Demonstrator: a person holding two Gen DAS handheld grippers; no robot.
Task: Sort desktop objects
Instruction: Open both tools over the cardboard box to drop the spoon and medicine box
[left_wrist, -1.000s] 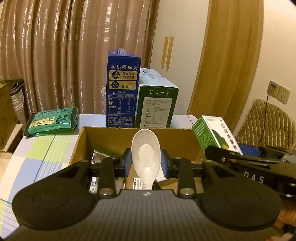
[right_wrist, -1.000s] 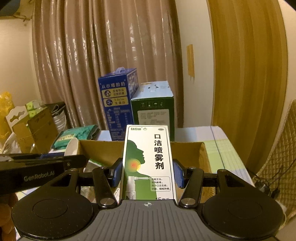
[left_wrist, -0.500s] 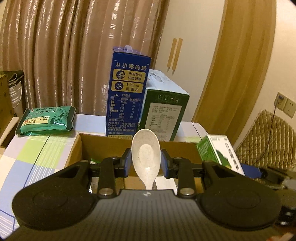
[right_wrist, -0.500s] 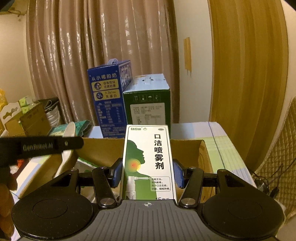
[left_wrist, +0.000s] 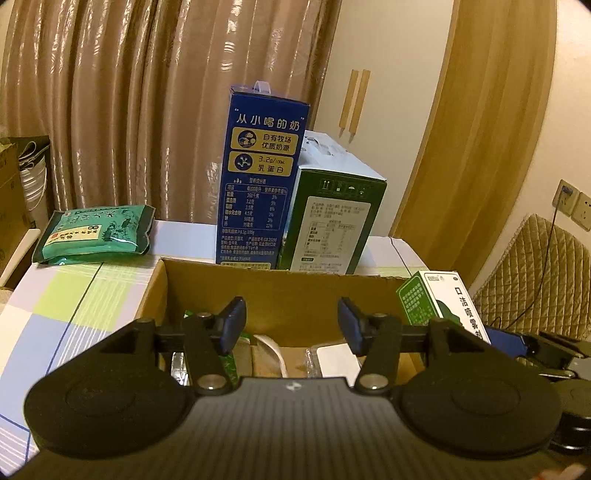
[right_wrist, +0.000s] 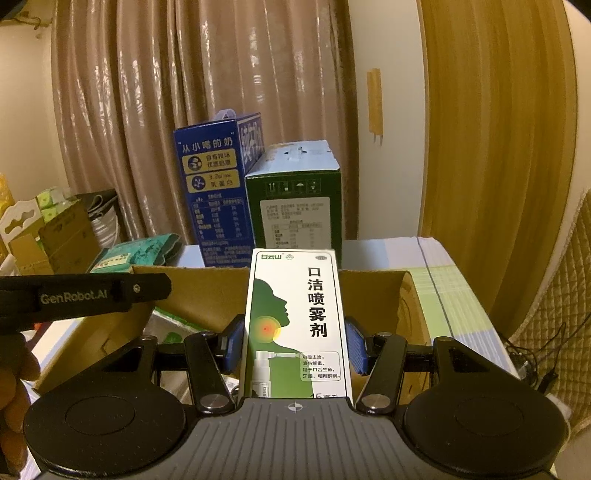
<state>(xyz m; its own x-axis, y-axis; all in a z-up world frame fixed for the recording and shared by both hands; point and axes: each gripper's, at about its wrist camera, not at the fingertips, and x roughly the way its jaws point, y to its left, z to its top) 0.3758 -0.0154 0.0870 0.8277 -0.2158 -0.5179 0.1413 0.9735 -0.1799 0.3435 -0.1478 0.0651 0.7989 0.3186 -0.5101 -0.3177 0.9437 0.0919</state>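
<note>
Left wrist: left hand-held gripper (left_wrist: 291, 325) over the carton (left_wrist: 273, 291), jaws opening, nothing between them; spoon (left_wrist: 275, 354) lies in the carton below. Right wrist: right hand-held gripper (right_wrist: 295, 349) clamped on the upright spray box (right_wrist: 295, 321), at the carton's near edge, on the table (right_wrist: 454, 295).

Spoon (left_wrist: 275, 354) half behind gripper body

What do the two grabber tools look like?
Both are black. The left gripper and the right gripper each have a ribbed grey body with a small crosshair mark, two round black discs, black link arms with silver screws, and blue pads on the jaws. The left one's side reads "GenRobot.AI" in the right wrist view.
</note>
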